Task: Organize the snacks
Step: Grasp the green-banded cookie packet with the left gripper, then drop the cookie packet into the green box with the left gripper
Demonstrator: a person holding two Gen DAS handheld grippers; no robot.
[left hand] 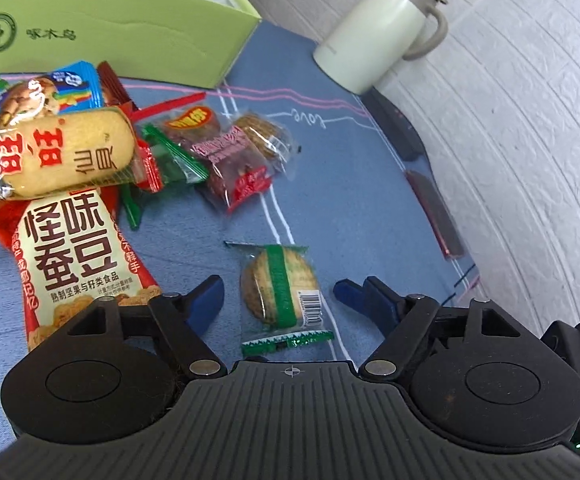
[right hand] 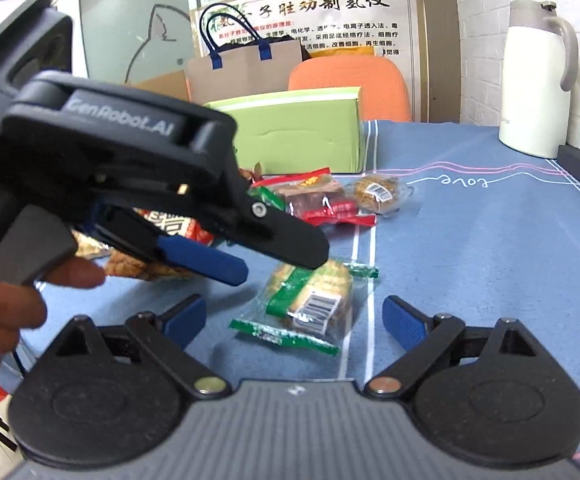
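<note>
Biscuit packet (left hand: 280, 292): I'm seeing it lying flat on the blue tablecloth (left hand: 369, 208), apart from the snack pile (left hand: 70, 168).
Left gripper (left hand: 278, 292): I'm holding it spread, straddling the packet, pads not pressing.
Right gripper (right hand: 293, 320): I'm keeping it wide, nothing gripped.
Green box (left hand: 110, 28): sitting behind the pile.

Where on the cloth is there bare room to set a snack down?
Bare cloth lies between the green-striped biscuit pack, the white jug and the table's right edge. A narrower strip runs between that pack and the red snack packs. Crowded: the snack pile before the green box.
</note>
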